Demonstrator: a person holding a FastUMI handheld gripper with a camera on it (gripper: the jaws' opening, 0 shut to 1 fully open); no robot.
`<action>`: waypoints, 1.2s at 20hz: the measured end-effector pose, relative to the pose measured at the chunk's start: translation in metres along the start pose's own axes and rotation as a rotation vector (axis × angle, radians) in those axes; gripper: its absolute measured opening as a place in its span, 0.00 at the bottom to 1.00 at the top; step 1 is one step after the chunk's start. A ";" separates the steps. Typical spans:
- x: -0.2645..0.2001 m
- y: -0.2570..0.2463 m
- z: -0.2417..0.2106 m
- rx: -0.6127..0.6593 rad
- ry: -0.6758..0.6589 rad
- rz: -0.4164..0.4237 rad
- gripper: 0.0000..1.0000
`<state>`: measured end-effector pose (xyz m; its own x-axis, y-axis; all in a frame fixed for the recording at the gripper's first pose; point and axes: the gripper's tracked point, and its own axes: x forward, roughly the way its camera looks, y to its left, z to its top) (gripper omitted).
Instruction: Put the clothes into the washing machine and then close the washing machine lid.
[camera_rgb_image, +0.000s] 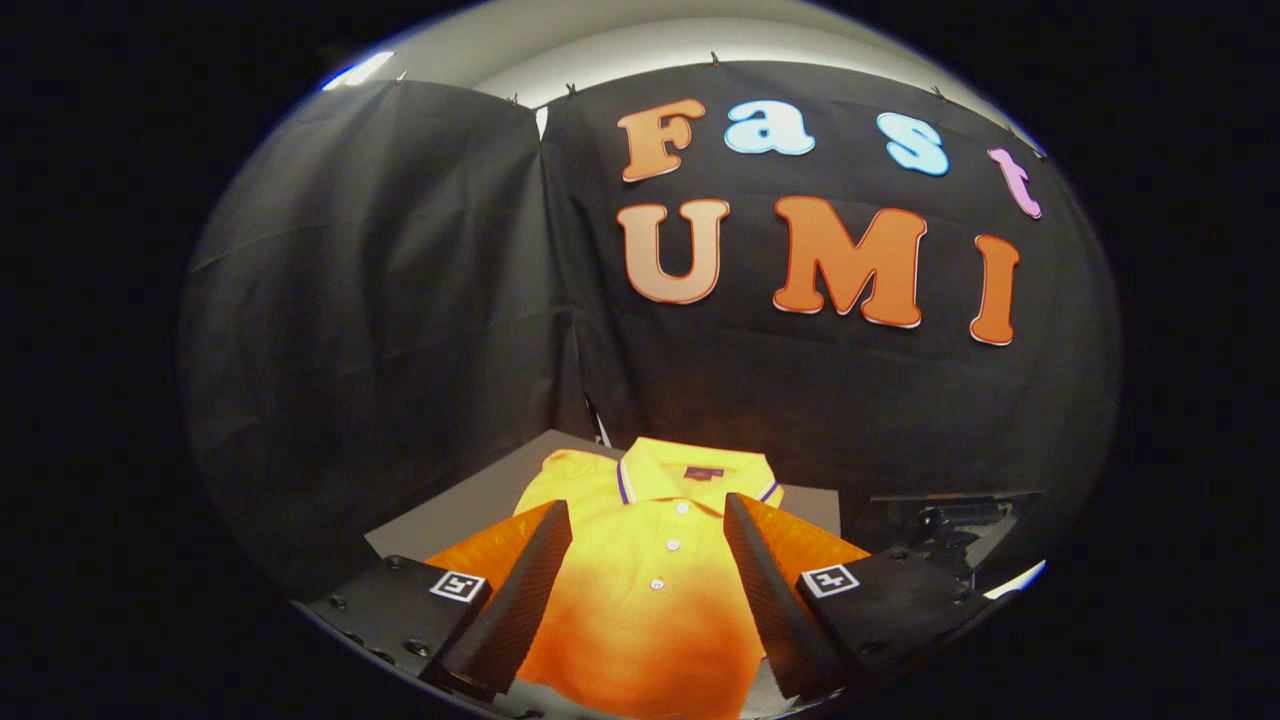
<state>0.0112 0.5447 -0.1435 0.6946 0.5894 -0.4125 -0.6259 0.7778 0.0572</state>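
Barely started tbh: shirt flat on table, gripper wide open over it, holding nothing. Loading, lid both left.

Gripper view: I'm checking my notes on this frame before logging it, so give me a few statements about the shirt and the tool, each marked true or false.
1. The orange polo shirt lies flat on a grey surface. True.
2. The tool is shut on the shirt. False: its fingers stand open, apart on either side of the button placket.
3. The shirt's collar points away from the tool, toward the black cloth wall. True.
4. The shirt is crumpled into a ball. False: it is spread out with its buttons showing.
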 end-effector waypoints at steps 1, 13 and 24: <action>0.005 0.005 -0.008 0.010 0.024 0.009 0.99; 0.047 -0.005 -0.065 0.062 0.183 -0.054 0.99; 0.053 -0.002 -0.074 -0.008 0.196 0.007 0.78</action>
<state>0.0229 0.5584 -0.2324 0.6084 0.5407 -0.5810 -0.6339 0.7715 0.0542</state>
